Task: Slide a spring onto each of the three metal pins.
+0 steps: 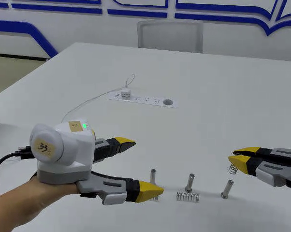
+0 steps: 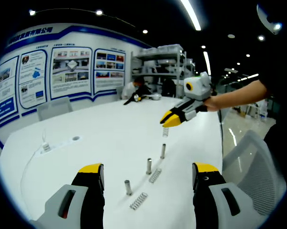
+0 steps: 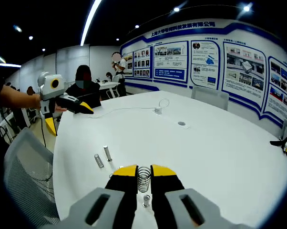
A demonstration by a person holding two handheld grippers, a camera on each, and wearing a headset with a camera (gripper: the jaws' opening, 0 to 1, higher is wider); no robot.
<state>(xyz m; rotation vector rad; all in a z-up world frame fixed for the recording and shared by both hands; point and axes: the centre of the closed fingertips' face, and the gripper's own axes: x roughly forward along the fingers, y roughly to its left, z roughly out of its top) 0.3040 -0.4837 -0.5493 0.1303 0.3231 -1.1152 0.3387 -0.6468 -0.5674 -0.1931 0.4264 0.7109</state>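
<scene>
Three short metal pins stand in a row on the white table (image 1: pixel 223 96): a left pin (image 1: pixel 153 175), a middle pin (image 1: pixel 189 182) and a right pin (image 1: pixel 227 188). One spring (image 1: pixel 187 196) lies flat before the middle pin. Another spring (image 2: pixel 138 201) lies by the left pin. My right gripper (image 1: pixel 235 157) is shut on a third spring (image 3: pixel 143 179), held upright just above the right pin (image 3: pixel 146 200). My left gripper (image 1: pixel 143 166) hovers open beside the left pin, nothing between its jaws.
A flush socket panel (image 1: pixel 150 100) with a white plug and cable (image 1: pixel 125 93) sits mid-table. A grey chair (image 1: pixel 170 35) stands at the far edge. People sit at another table (image 3: pixel 81 81) in the background.
</scene>
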